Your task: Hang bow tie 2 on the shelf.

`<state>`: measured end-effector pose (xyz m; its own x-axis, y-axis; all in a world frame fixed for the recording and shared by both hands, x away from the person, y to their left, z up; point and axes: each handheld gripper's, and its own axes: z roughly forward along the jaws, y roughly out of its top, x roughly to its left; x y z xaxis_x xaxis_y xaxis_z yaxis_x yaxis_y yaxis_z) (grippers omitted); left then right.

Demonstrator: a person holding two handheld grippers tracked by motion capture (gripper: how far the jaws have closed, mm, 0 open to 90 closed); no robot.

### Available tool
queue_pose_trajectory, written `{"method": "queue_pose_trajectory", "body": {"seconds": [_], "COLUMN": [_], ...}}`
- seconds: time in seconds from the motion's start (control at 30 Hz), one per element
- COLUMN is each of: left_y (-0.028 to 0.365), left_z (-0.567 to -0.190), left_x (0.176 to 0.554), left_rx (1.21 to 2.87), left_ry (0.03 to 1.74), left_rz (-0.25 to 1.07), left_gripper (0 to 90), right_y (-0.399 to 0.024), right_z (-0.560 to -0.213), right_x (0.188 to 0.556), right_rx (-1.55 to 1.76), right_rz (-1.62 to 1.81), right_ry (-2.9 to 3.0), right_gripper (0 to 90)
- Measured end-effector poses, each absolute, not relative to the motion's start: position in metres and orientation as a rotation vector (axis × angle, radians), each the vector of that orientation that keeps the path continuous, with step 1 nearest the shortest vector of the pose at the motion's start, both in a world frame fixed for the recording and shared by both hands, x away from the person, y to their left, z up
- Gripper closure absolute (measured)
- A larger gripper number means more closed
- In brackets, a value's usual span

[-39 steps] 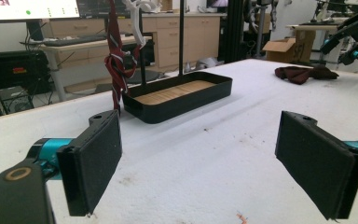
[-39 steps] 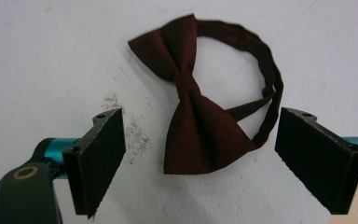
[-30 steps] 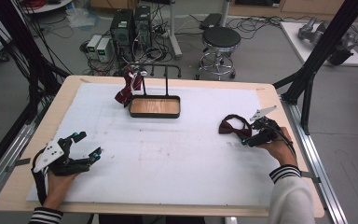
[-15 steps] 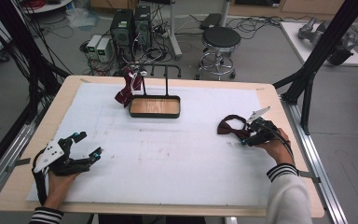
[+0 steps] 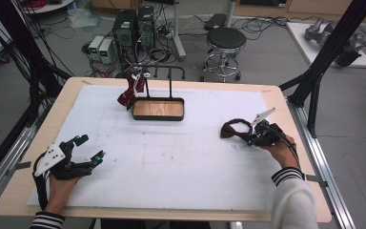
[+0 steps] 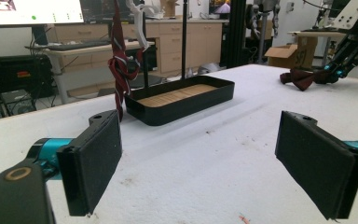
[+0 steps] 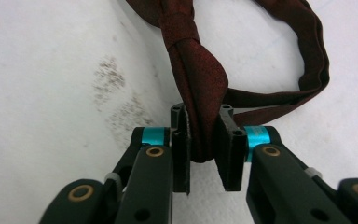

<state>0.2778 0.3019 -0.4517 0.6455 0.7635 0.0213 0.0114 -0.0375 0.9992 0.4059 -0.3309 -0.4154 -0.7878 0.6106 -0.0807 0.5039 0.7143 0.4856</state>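
A dark red bow tie [image 5: 233, 130] lies on the white mat at the right. My right gripper [image 5: 253, 138] is at its near end. In the right gripper view the jaws have just been closing and are shut on the bow tie [image 7: 200, 70], pinching one wing of it between the pads of the right gripper [image 7: 204, 154]. My left gripper [image 5: 91, 147] rests at the front left with its jaws wide apart, and nothing lies between the left gripper's [image 6: 209, 163] pads. A second dark red tie [image 5: 131, 88] hangs from the rack behind a black tray [image 5: 158, 117].
The black tray [image 6: 182, 109] has a wooden floor and a thin black rack rising behind it, with the hanging tie [image 6: 121, 70] at the rack's left. Black frame posts stand at the table's left and right edges. A stool and computers sit beyond the far edge.
The right gripper's jaws have closed onto the bow tie's near wing. Both hands stayed where they were, and the left gripper is unchanged.
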Motion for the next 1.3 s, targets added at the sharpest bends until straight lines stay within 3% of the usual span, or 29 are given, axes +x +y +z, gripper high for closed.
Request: {"method": "queue_pose_trajectory", "body": {"seconds": [1.3], "left_y": [0.305], "left_z": [-0.453], "left_x": [0.278], "left_rx": [1.478], "left_ry": [0.683], "left_rz": [0.684], "left_gripper": [15.1], "right_y": [-0.292], "right_z": [-0.361], "right_x": [0.385], "right_rx": [0.812], "right_rz": [1.35], "right_ry": [2.367], "right_gripper": [78.9]}}
